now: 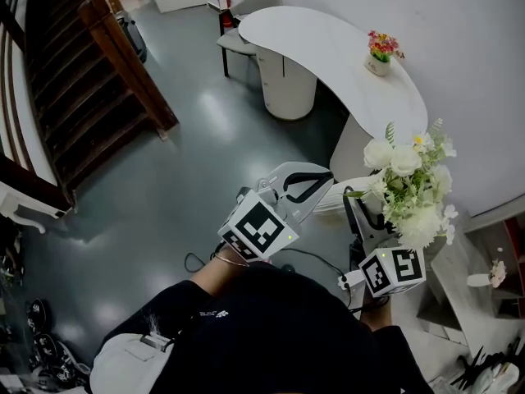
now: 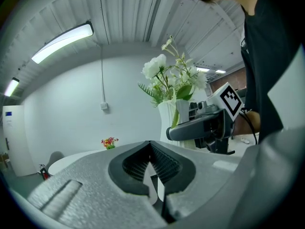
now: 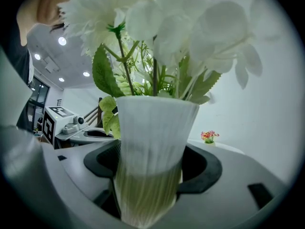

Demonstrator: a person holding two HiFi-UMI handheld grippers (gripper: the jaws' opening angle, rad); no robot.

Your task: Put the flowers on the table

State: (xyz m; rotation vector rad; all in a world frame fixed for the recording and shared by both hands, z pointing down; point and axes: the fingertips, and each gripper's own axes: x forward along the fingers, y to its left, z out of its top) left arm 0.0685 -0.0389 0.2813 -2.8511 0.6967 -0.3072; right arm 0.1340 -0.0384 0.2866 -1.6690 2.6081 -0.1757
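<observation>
**One vase of white flowers in the right claw, not on the bench**

The right claw is closed around the lower body of the ribbed white vase. In the right gripper view its two dark-lined jaws press against the vase from either side, and the vase stands upright between them. Green stems show through the paler lower part of the vase. White blooms and green leaves spread above the rim and fill the top of that view.

From the head view the bouquet is held in the air over the grey floor, just beside the near end of the curved white bench. The right claw's marker cube sits below the flowers, close to the person's dark sleeve.

The left claw holds nothing. Its ridged jaws meet at the tips, with only a thin slit lower down. It hangs just beside the right claw, on the person's left.

A small pot of coloured flowers stands on the far part of the bench. A chair stands at the bench's far end, and a wooden staircase rises along the left.
</observation>
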